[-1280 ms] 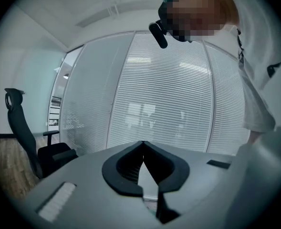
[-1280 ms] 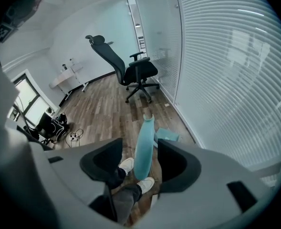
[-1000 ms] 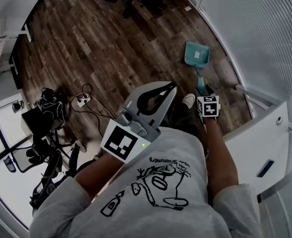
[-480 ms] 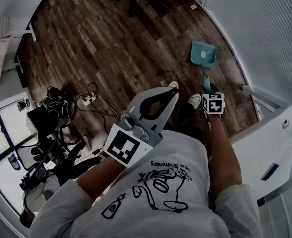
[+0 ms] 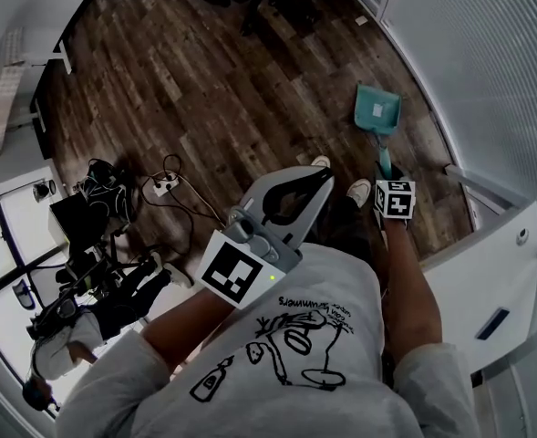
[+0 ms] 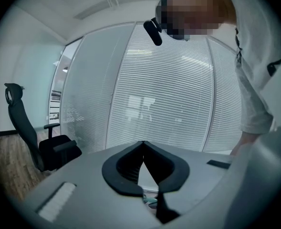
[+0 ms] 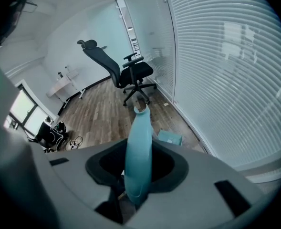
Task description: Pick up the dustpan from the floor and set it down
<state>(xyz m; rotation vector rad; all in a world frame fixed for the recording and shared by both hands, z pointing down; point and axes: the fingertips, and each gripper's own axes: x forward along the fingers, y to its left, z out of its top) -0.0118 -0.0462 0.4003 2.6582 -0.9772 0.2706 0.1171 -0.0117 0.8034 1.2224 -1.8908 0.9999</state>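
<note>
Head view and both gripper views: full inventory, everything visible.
floor: one, brown wood, whole room
blinds: white, along right wall
dustpan: one, teal, on floor near blinds
office chair: one, black, beside blinds
cables: tangle, black, floor at left
shoes: two, white, below dustpan
shirt: one, light grey, printed, bottom of head view
left gripper: one, grey, fingers together, empty
right gripper: one, grey, fingers just been closing, now gripping dustpan handle

The dustpan (image 5: 377, 110) is smooth teal plastic, with a faint sheen along its handle (image 7: 138, 147). Below the left gripper (image 5: 315, 173), the floor (image 5: 186, 80) is dark wood plank, grained and matt. That gripper's shell is matt grey plastic and its pads (image 6: 114, 173) are matt black. Behind it, the sweatshirt (image 5: 359, 391) is soft grey cloth.
</note>
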